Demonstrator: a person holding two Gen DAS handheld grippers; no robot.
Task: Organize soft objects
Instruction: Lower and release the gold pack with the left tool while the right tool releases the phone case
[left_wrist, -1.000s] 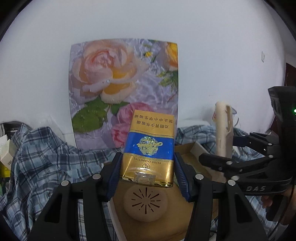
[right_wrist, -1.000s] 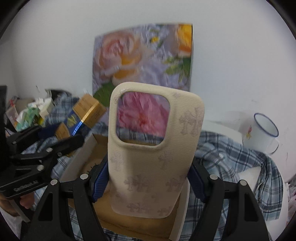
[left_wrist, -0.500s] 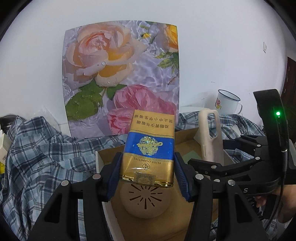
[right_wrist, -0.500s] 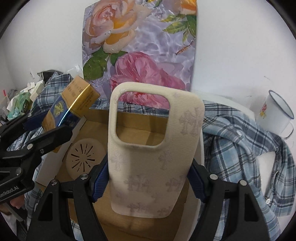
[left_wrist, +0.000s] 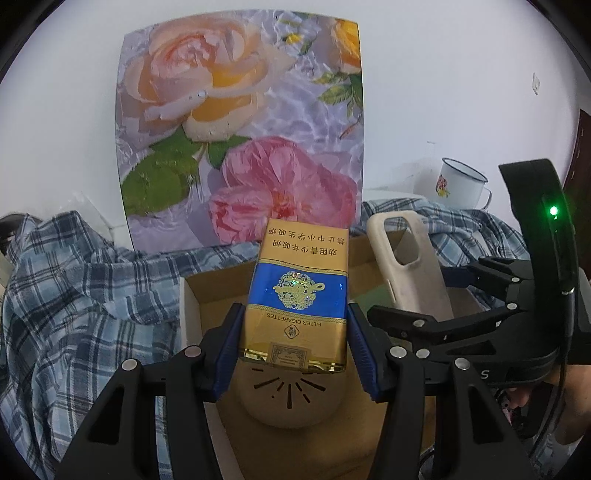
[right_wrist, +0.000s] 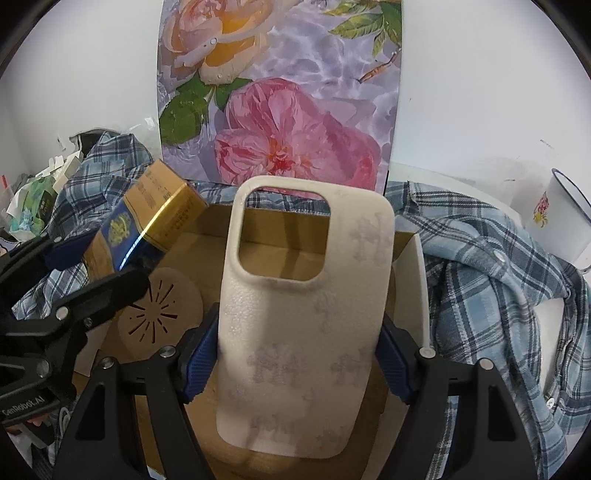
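Left gripper (left_wrist: 293, 332): blue fingers (left_wrist: 229, 343) clamped on both sides of a gold-and-blue cigarette pack (left_wrist: 299, 291), held tilted over the open cardboard box (left_wrist: 190, 306). Lower than a second ago; box interior now fills the foreground where only its near edge showed.

Right gripper (right_wrist: 295, 354): fingers (right_wrist: 201, 350) clamped on the edges of a cream silicone phone case (right_wrist: 306, 295), camera cut-out uppermost, likewise brought down and pitched further toward the box. Box floor now visible through the cut-out, formerly the poster.

Box contents: one round tan disc with radiating slots (left_wrist: 291, 398), lying flat directly beneath the pack; remaining floor bare, under the case.

Around the box: blue plaid shirt (left_wrist: 74, 295), bunched on the left, the far side and the right.

Behind: rose poster (left_wrist: 240, 129), upright against the wall. Far right: white enamel mug (left_wrist: 461, 184), on the surface, well apart.

Assessment: both items carried in and poised over the box, neither released. Descent phase judged nearly complete; release into the box apparently next, the pack likely landing on or beside the disc.
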